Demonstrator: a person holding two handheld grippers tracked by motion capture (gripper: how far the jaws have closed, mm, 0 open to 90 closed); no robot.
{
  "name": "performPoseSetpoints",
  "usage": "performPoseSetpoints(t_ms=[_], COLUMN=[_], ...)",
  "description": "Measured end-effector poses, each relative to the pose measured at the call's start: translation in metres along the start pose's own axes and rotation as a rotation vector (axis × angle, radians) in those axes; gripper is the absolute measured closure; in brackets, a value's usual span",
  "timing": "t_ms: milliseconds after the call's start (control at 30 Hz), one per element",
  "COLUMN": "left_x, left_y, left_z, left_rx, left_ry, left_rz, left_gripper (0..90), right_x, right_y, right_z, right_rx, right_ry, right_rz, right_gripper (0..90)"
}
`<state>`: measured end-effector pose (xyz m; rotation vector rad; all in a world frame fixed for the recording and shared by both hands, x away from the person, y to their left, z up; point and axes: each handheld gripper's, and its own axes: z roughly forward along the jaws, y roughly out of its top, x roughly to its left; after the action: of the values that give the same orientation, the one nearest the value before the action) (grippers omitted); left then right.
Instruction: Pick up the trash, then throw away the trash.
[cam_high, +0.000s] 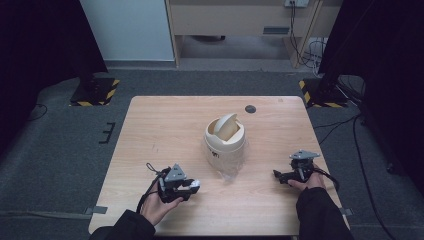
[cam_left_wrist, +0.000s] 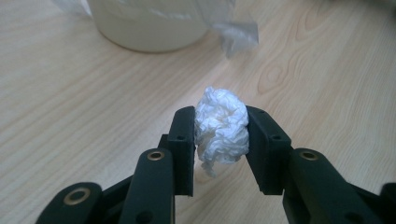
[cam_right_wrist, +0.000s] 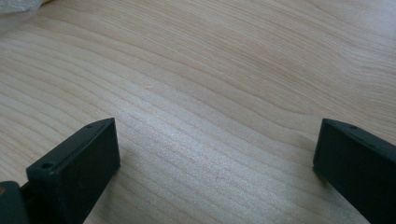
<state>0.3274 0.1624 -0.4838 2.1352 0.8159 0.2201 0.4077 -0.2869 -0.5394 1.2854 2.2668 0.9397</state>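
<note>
Paper, a crumpled white wad (cam_left_wrist: 221, 125), sat clamped between the two black jaws of the left gripper (cam_high: 192, 186), pressed on both sides, just above the light wooden table (cam_high: 150, 135). That gripper, held in the person's left hand (cam_high: 156, 206), lay near the front-left of the cream plastic bin with a swing lid (cam_high: 225, 137), its jaws pointing toward the bin's base. In the left gripper view the bin's rounded lower wall (cam_left_wrist: 149, 23) rose just beyond the wad, and a flap of clear plastic liner (cam_left_wrist: 236, 32) spilled from under the bin onto the table between the two.

The bin stood upright near the table's middle, its lid tilted. To the bin's front-right, well apart from it, the right gripper (cam_high: 280, 175) rested in the person's right hand (cam_high: 310, 181), jaws spread wide with bare wood grain between them in the right gripper view. Behind the bin, near the table's far edge, was a small dark round disc (cam_high: 250, 108). Grey carpet (cam_high: 60, 145) surrounded the table, with black stands on yellow-striped bases (cam_high: 95, 92) beyond the far corners.
</note>
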Motion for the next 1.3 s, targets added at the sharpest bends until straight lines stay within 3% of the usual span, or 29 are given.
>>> performPoseSetpoints(t_ms=[167, 200, 233, 267, 467, 533, 833, 1067, 1300], left_x=[0.006, 0.01, 0.01, 0.013, 0.018, 0.021, 0.033, 0.053, 0.063], left_y=[0.003, 0.005, 0.005, 0.006, 0.01, 0.014, 0.019, 0.028, 0.037], left_z=[-0.011, -0.018, -0.018, -0.024, -0.034, -0.04, -0.054, -0.067, -0.071], left_rx=[-0.058, -0.103, -0.103, -0.133, -0.194, -0.237, -0.315, -0.399, -0.431], left_ry=[0.022, 0.031, 0.031, 0.038, 0.065, 0.074, 0.097, 0.125, 0.14], left_rz=[-0.022, -0.042, -0.042, -0.053, -0.063, -0.075, -0.101, -0.153, -0.155], left_gripper=[64.2, 64.2, 64.0, 64.0, 63.9, 63.7, 63.0, 63.1, 63.1], right_x=[0.0, 0.0, 0.0, 0.0, 0.0, 0.0, 0.0, 0.0, 0.0], right_y=[0.0, 0.0, 0.0, 0.0, 0.0, 0.0, 0.0, 0.0, 0.0], right_z=[0.0, 0.0, 0.0, 0.0, 0.0, 0.0, 0.0, 0.0, 0.0], right_rx=[0.0, 0.0, 0.0, 0.0, 0.0, 0.0, -0.001, -0.001, -0.002], right_ry=[-0.001, 0.0, 0.0, 0.0, 0.0, 0.0, -0.001, -0.001, -0.001], right_rz=[0.002, 0.0, 0.0, 0.001, 0.0, 0.0, 0.001, 0.0, 0.0], right_gripper=[0.6, 0.6, 0.6, 0.6, 0.6, 0.7, 0.6, 0.6, 0.6])
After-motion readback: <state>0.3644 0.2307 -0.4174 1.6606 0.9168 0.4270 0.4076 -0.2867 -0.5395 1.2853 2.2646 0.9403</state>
